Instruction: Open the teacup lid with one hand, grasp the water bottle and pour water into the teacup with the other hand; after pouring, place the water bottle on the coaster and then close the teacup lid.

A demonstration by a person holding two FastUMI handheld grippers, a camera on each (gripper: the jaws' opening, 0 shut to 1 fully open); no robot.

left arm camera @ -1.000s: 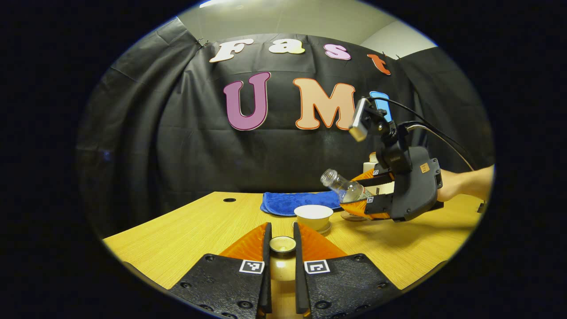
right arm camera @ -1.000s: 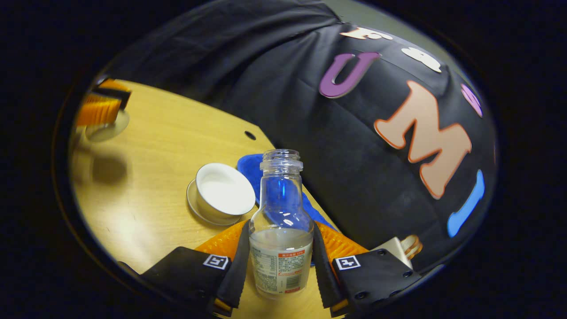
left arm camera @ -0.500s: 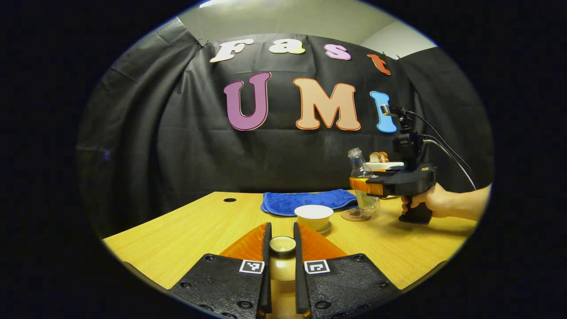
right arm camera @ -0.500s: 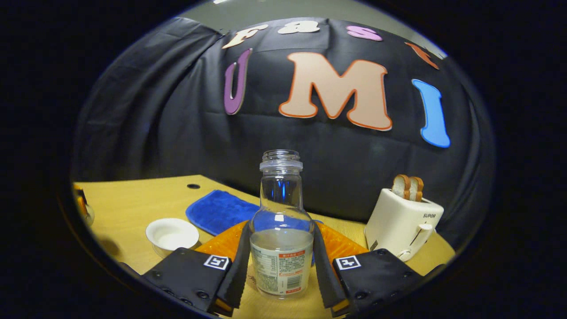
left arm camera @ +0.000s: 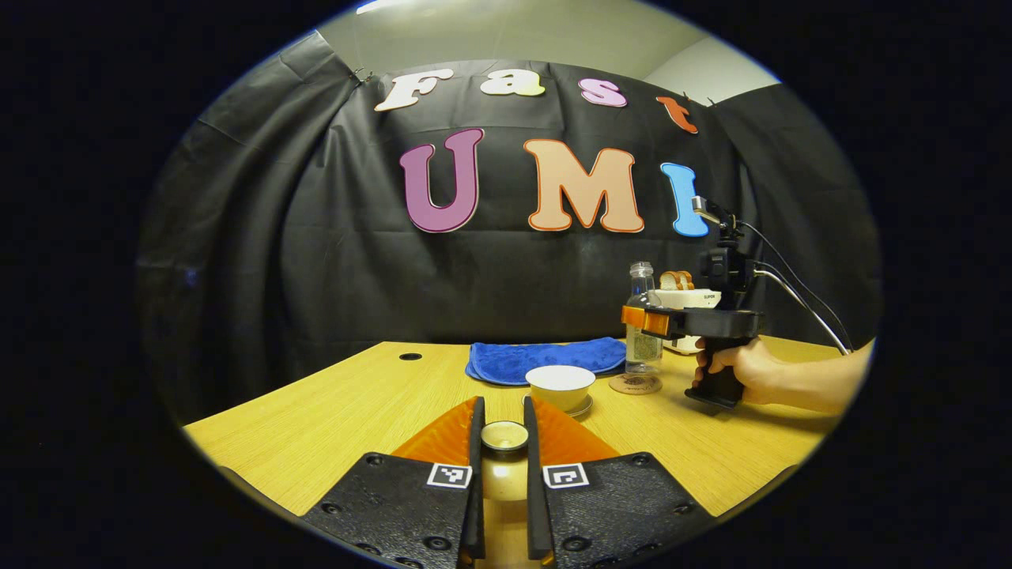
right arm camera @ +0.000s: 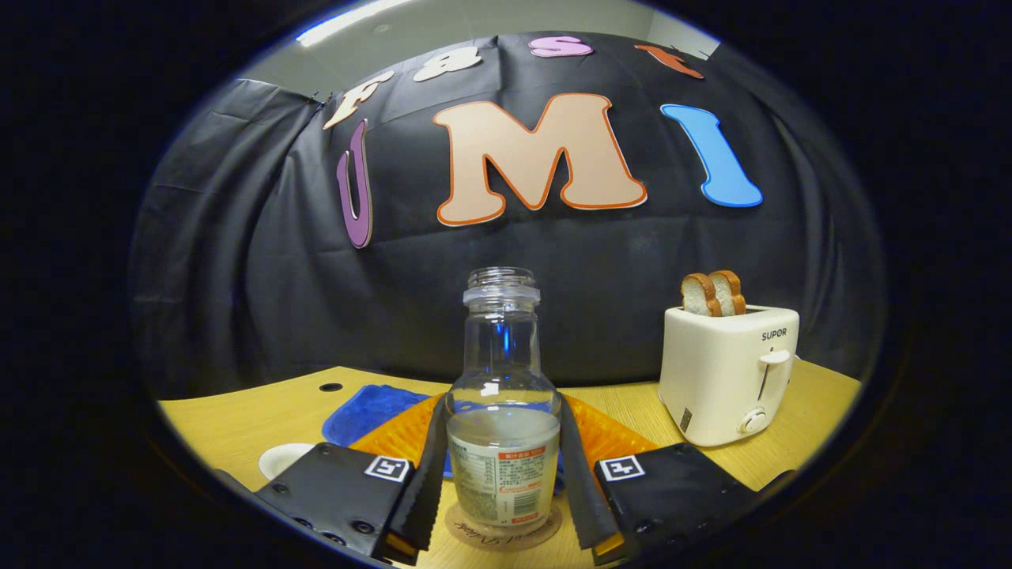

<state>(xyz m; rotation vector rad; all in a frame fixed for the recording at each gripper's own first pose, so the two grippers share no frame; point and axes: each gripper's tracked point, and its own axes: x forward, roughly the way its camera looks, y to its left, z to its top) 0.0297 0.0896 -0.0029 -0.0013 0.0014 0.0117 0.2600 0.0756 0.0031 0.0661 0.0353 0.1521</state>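
the right tool (right arm camera: 500,466) grips the water bottle (right arm camera: 502,411) upright on the coaster (right arm camera: 503,528) directly beneath; spread its fingers slowly, then back straight out. the left tool (left arm camera: 503,442) pinches the teacup lid (left arm camera: 504,435), with the teacup (left arm camera: 560,385) just ahead.

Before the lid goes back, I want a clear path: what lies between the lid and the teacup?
Only bare table in the left gripper view; the lid sits in the left claw, the teacup just beyond.

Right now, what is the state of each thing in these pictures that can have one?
Teacup: uncovered, on its saucer.
Lid: off the cup, clamped in left tool.
Water bottle: uncapped, upright, part full, on the coaster.
Right tool: shut on the bottle.
Toaster: bread slices up.
Blue cloth: lying flat.
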